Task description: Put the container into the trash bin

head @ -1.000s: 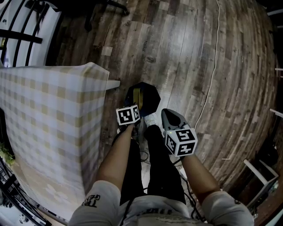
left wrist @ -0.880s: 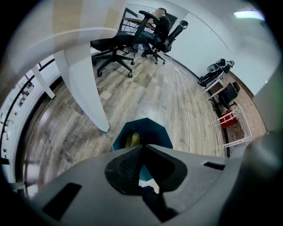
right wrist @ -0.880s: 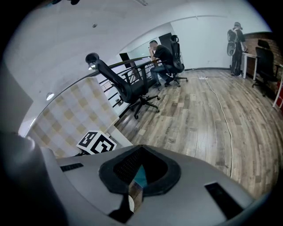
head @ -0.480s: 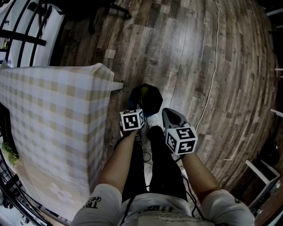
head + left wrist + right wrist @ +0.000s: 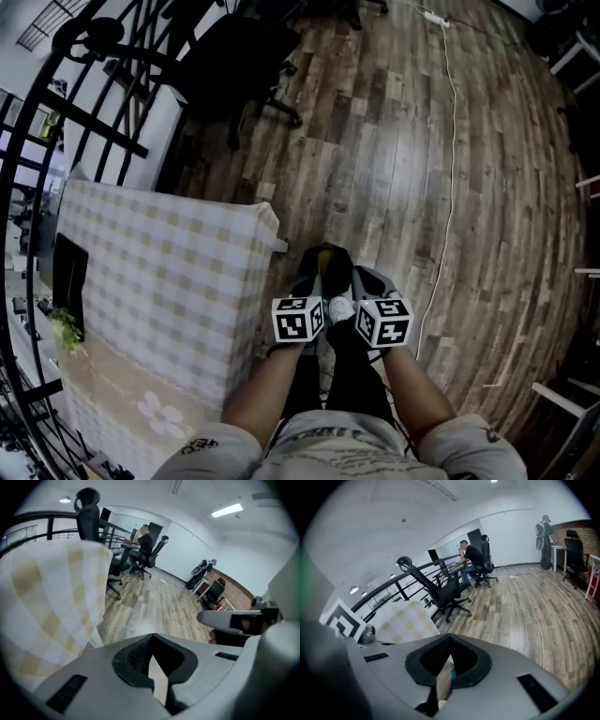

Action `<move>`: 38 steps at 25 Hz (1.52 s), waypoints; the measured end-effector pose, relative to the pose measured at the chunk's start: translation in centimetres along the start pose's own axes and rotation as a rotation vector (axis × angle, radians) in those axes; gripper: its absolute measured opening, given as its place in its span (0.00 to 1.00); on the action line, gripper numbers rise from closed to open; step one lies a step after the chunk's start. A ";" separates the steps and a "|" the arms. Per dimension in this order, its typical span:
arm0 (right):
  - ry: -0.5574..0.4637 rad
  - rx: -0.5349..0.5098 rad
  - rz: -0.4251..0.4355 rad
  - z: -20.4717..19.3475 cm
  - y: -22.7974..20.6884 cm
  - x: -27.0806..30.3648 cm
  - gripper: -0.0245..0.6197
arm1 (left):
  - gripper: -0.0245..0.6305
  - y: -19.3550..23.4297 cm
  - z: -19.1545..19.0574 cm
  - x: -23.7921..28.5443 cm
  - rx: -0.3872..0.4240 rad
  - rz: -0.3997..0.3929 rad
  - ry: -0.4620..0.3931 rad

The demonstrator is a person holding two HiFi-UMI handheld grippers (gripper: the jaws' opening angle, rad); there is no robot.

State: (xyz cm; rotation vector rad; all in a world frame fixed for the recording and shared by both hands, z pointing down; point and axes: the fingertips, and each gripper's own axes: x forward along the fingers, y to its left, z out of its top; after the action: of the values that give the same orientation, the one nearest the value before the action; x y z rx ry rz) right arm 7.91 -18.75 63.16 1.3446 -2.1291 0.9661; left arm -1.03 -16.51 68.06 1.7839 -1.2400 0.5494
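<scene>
The container (image 5: 322,255) is in neither hand-held gripper. It looks to be the yellowish thing lying inside the black trash bin (image 5: 342,259), on the floor just ahead of the person's shoes, though it is too small to make out well. Closest in, the left hand-held gripper (image 5: 157,674) and the right hand-held gripper (image 5: 443,677) are held side by side near the waist. Each has its jaws pressed together on nothing and is aimed out across the room, not down, which suits a finished drop. The bin stands beside the corner of the checked-cloth counter (image 5: 159,272), handy for clearing it. Beyond lie bare wooden floor (image 5: 394,141), a white cable (image 5: 450,187) and a black office chair (image 5: 246,66).
</scene>
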 end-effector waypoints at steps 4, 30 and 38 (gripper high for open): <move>-0.066 -0.025 0.035 4.5 2.8 -5.3 0.04 | 0.05 -5.3 4.5 -6.4 0.082 -0.059 -0.118; -0.566 -0.245 0.283 28.6 22.6 -22.7 0.04 | 0.05 -8.8 27.5 -37.8 0.205 0.089 -0.701; -0.527 -0.238 0.304 29.0 23.9 -20.7 0.04 | 0.05 -6.6 27.8 -38.2 0.169 0.084 -0.700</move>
State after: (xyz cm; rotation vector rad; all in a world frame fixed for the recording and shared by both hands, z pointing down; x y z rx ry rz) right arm -4.75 -21.44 22.26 1.2771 -2.8020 0.4598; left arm -13.82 -19.18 22.14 2.1649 -1.7805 0.0573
